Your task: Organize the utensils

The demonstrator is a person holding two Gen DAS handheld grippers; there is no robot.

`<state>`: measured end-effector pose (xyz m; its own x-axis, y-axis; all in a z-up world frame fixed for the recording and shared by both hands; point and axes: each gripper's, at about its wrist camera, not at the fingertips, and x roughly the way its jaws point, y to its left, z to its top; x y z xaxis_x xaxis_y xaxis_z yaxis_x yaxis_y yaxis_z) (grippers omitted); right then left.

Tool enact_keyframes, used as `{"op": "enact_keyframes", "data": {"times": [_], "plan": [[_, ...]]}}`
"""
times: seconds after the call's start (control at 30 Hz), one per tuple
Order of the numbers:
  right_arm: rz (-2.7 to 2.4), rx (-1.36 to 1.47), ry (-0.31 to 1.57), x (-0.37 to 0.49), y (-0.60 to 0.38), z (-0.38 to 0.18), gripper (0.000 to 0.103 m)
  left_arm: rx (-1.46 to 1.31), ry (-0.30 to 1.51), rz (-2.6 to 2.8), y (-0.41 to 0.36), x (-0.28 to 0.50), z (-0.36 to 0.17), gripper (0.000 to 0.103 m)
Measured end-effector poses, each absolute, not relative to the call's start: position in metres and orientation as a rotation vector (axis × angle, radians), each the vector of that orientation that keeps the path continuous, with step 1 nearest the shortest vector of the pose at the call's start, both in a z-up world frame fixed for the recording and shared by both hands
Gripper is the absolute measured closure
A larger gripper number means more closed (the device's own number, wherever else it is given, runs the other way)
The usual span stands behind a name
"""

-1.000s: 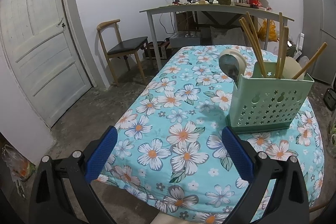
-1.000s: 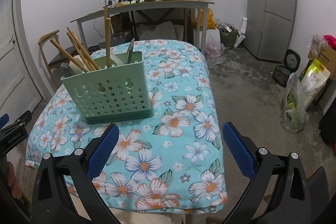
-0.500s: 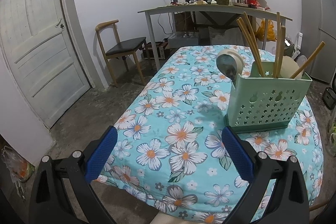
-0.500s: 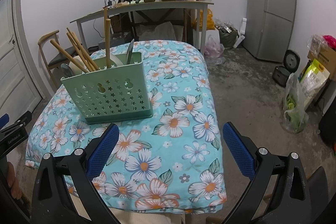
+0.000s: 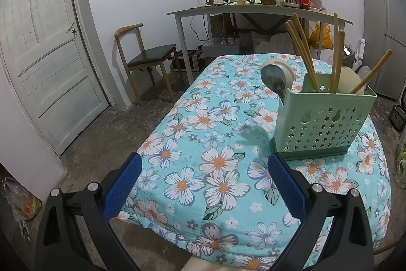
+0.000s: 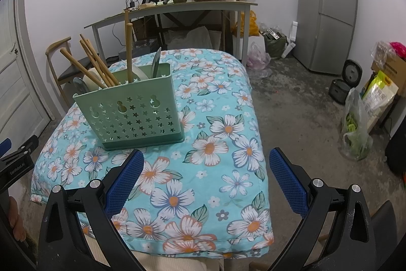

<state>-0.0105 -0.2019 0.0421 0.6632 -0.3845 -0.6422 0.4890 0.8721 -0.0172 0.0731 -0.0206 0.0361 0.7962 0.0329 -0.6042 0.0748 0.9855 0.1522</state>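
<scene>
- the left gripper (image 5: 204, 184) hovers at the bottom of the left wrist view, its blue fingers (image 5: 121, 186) spread wide apart and grasping nothing, above the near edge of a desk covered by a turquoise floral cloth (image 5: 203, 144).
- the right gripper (image 6: 205, 182) sits at the bottom of the right wrist view, its blue fingers (image 6: 288, 180) likewise released and empty over the same cloth.
- a pale green utensil holder (image 5: 322, 121), its wall pierced with star-shaped holes, stands upright on the cloth at the right of the left wrist view; in the right wrist view it stands left of centre, just beyond the left finger.
- wooden chopsticks (image 5: 300, 50) lean out of the holder at different angles, some tilted left, one tilted far right.
- a metal spoon (image 5: 274, 81) and a cream-coloured ladle (image 5: 284, 67) rise at the holder's left end in the left wrist view.
- the cloth around the holder is bare.
- a white panelled door (image 5: 43, 62) fills the left of the left wrist view, with a wooden chair (image 5: 144, 57) beside it.
- a cluttered side table (image 6: 177, 6) stands against the back wall, upper centre of the right wrist view.
- a grey fridge (image 6: 327, 9) stands at the upper right, with bags (image 6: 355, 126) on the concrete floor below it.
</scene>
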Motion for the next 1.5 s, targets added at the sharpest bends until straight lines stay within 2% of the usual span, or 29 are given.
{"op": "enact_keyframes", "data": {"times": [1.5], "plan": [[-0.492, 0.160, 0.684, -0.0100, -0.1996, 0.0452, 0.008, 0.175, 0.660, -0.034, -0.0196, 0.0744, 0.0305, 0.006]]}}
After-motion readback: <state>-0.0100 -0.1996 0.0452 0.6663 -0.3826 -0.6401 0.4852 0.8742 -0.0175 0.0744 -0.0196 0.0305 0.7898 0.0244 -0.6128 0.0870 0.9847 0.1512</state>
